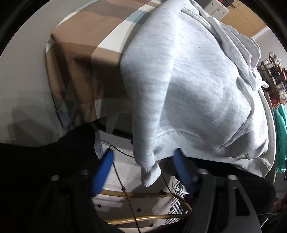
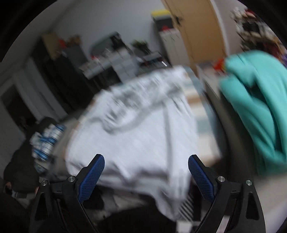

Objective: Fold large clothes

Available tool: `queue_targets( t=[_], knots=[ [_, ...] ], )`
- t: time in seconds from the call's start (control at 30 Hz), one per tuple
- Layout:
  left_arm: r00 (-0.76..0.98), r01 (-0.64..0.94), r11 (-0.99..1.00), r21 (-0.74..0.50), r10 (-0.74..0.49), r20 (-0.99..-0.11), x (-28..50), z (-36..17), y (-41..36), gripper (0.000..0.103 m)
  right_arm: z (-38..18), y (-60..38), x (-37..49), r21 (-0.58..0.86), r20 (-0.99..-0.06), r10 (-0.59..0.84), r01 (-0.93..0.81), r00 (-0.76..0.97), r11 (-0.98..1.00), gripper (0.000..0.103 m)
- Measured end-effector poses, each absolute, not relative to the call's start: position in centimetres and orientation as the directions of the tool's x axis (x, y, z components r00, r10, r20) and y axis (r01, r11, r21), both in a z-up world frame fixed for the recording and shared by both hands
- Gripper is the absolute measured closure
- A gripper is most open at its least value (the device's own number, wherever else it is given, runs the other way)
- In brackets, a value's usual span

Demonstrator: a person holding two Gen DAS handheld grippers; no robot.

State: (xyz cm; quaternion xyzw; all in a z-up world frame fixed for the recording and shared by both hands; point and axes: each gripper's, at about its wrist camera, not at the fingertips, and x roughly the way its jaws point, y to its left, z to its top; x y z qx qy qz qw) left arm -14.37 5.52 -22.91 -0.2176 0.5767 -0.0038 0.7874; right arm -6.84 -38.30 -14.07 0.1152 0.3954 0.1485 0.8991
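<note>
Since the grey hoodie (image 1: 193,86) lies draped over the checked table (image 1: 80,71) edge, cuff hanging, expect soft, floppy, medium weight; pinch the ribbed hem (image 1: 188,136). Left gripper (image 1: 143,159) half-open around the cuff, not pinching; right gripper (image 2: 146,161) wide, empty.

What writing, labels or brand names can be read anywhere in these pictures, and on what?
None can be read.
Grey hoodie: no print shows in the left wrist view; in the right wrist view a dark graphic on the pale garment is too blurred to read.
Small round emblem on the white item beneath the table edge: too small to read.
Boxes and shelves in the background: too small or blurred.
</note>
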Motion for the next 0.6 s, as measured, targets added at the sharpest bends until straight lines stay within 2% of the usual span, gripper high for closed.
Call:
queue_targets(
  t=[0.03, 0.1, 0.17, 0.27, 0.33, 0.4, 0.43, 0.47, 0.57, 0.6],
  knots=[
    [0.338, -0.238, 0.906, -0.350, -0.260, -0.904, -14.3, -22.8, 5.5, 0.066, -15.0, -38.7, -6.9, 0.339, -0.693, 0.357, -0.154, 0.627, 0.928, 0.008],
    [0.344, -0.228, 0.906, -0.357, -0.268, -0.900, -15.1, -22.6, 5.3, 0.085, -17.0, -39.2, -6.5, 0.374, -0.721, 0.356, -0.099, 0.594, 0.922, 0.008],
    [0.348, -0.208, 0.912, -0.352, -0.268, -0.899, -15.1, -22.6, 5.1, 0.090, -19.1, -39.3, -5.9, 0.396, -0.746, 0.355, -0.054, 0.563, 0.917, 0.009],
    [0.368, -0.174, 0.919, -0.353, -0.271, -0.889, -15.3, -22.0, 4.4, 0.092, -21.1, -38.7, -4.9, 0.393, -0.782, 0.350, -0.028, 0.516, 0.919, 0.010],
    [0.370, -0.176, 0.917, -0.358, -0.276, -0.887, -15.4, -22.0, 4.4, 0.092, -22.8, -38.3, -3.9, 0.417, -0.801, 0.374, -0.013, 0.467, 0.909, 0.026],
    [0.367, -0.198, 0.910, -0.364, -0.275, -0.889, -15.4, -22.1, 4.8, 0.092, -24.1, -38.3, -3.3, 0.462, -0.803, 0.414, 0.009, 0.428, 0.887, 0.075],
    [0.362, -0.215, 0.905, -0.367, -0.275, -0.891, -15.4, -22.4, 5.0, 0.092, -24.3, -38.4, -3.4, 0.470, -0.800, 0.419, 0.015, 0.430, 0.882, 0.085],
    [0.354, -0.235, 0.899, -0.370, -0.276, -0.894, -15.2, -22.7, 5.4, 0.092, -24.2, -38.5, -3.6, 0.473, -0.792, 0.418, 0.013, 0.445, 0.881, 0.091],
    [0.335, -0.281, 0.882, -0.379, -0.280, -0.900, -15.1, -23.7, 6.1, 0.088, -23.0, -38.3, -4.9, 0.457, -0.763, 0.412, -0.036, 0.498, 0.889, 0.095],
    [0.328, -0.292, 0.878, -0.379, -0.281, -0.902, -15.1, -23.9, 6.5, 0.080, -22.5, -38.2, -5.2, 0.449, -0.754, 0.409, -0.050, 0.514, 0.892, 0.095]
  ],
)
